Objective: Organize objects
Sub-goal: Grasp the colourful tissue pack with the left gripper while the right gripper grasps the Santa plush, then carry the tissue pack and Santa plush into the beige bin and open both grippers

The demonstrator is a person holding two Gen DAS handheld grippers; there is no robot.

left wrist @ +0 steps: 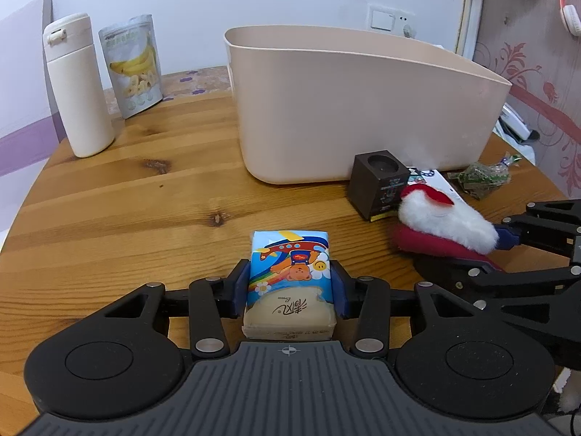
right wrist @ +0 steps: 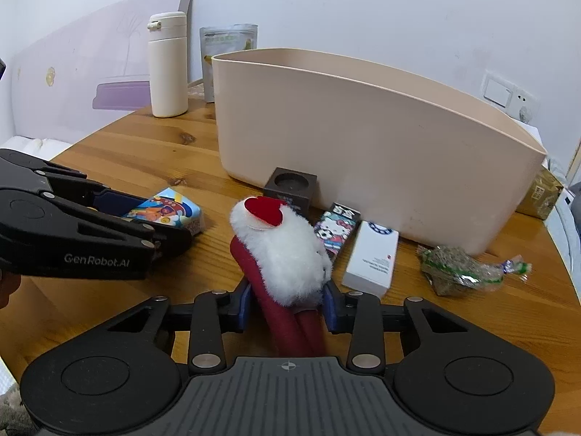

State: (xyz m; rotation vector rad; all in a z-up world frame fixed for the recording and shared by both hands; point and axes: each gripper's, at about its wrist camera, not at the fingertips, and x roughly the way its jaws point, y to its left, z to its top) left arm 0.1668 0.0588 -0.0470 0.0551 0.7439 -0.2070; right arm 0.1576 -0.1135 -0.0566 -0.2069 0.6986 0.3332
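Observation:
A tissue pack (left wrist: 290, 276) printed with a cartoon bear lies on the wooden table (left wrist: 127, 200), and my left gripper (left wrist: 289, 287) is shut on it, blue pads pressing on both sides. The same pack (right wrist: 170, 210) shows in the right wrist view, held in my left gripper (right wrist: 163, 218). A plush toy (right wrist: 287, 250) of white fur with a red heart and red legs sits between the pads of my right gripper (right wrist: 287, 305), which is shut on it. A big beige bin (left wrist: 363, 109) stands behind both; its inside is hidden.
A cream bottle (left wrist: 78, 87) and a banana-chip bag (left wrist: 134, 65) stand at the back left. By the bin's front wall are a dark cube box (left wrist: 377, 185), a Hello Kitty pack (right wrist: 336, 229), a white box (right wrist: 372, 258) and a green wrapped snack (right wrist: 461, 269).

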